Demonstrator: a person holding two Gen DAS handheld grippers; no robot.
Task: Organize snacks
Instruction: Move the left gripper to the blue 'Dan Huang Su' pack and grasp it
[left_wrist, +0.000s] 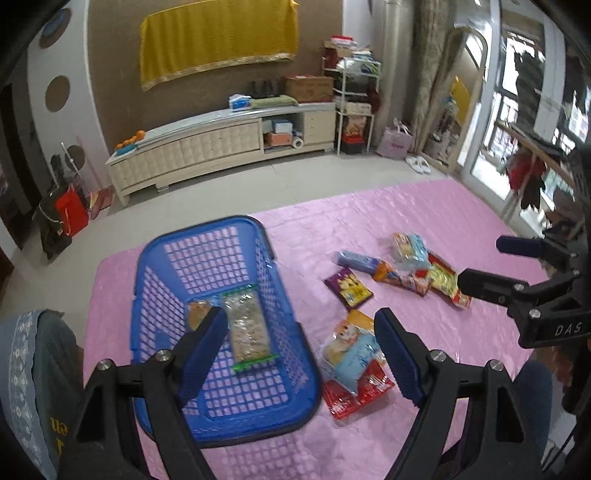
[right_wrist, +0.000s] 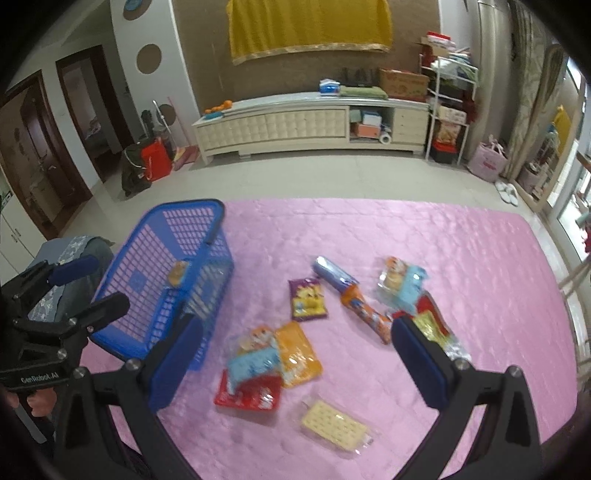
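A blue plastic basket (left_wrist: 221, 413) (right_wrist: 122, 339) stands on the pink quilted cloth (left_wrist: 406, 221) (right_wrist: 406, 240). A clear packet with green ends (left_wrist: 247, 328) and a small orange snack (left_wrist: 197, 314) (right_wrist: 177, 275) lie inside it. My left gripper (left_wrist: 301, 332) (right_wrist: 107, 282) hangs open over the basket's right rim, holding nothing. My right gripper (right_wrist: 295, 350) (left_wrist: 480, 263) is open above a pile of light-blue, orange and red packets (right_wrist: 258, 365) (left_wrist: 354, 362). A cracker packet (right_wrist: 334, 424) lies nearest. Farther off are a purple packet (right_wrist: 306, 299) (left_wrist: 349, 288), a blue tube (right_wrist: 332, 275), an orange tube (right_wrist: 365, 314) and more packets (right_wrist: 400, 284).
A grey patterned cover (left_wrist: 33, 369) (right_wrist: 74, 251) lies over something left of the basket. A hand (right_wrist: 37, 400) grips the left gripper's handle. Beyond the cloth are tiled floor, a long cream cabinet (right_wrist: 295, 122), a shelf rack (right_wrist: 447, 103) and bags.
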